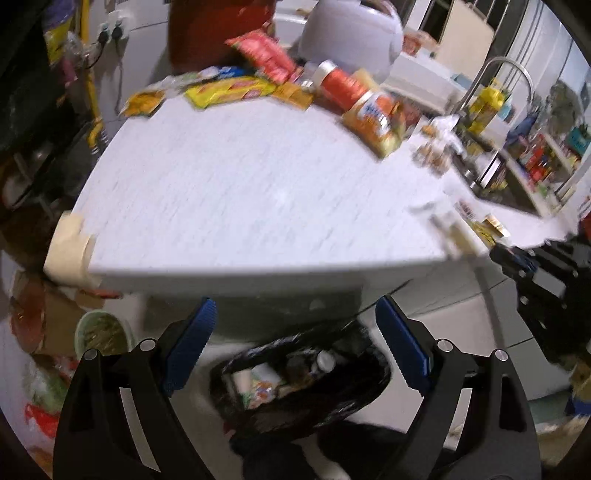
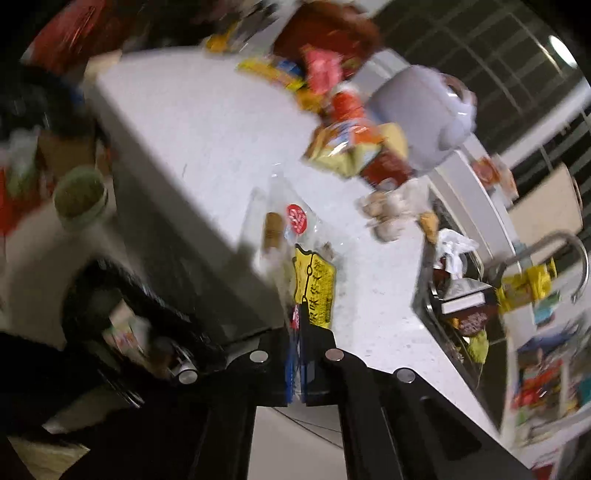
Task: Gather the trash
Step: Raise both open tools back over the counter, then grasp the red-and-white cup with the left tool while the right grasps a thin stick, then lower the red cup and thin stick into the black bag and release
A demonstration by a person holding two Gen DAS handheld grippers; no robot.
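Nearest in the right wrist view, the right gripper is clamped tight on the lower edge of a clear plastic wrapper with a yellow printed label and a round red sticker; the wrapper stretches up from the pads over the edge of the white countertop. The left gripper stands with its blue pads wide apart and nothing between them, hovering above the black trash bag on the floor below the counter edge. The step in hand looks like carrying the wrapper over to that bag: it would go best to keep the pinch firm, since the film is thin and slippery, swing it clear of the counter edge so it does not snag, and release only once it hangs over the bag's mouth. The bag is open and already holds crumpled packaging and what seems a small white-capped bottle, though blur hides the details. Beside it on the floor a round green bowl holds something greenish, too smeared to name. Farther off, snack packets lie heaped along the counter's back edge beside a pale rice cooker, and the sink holds more wrappers and litter.
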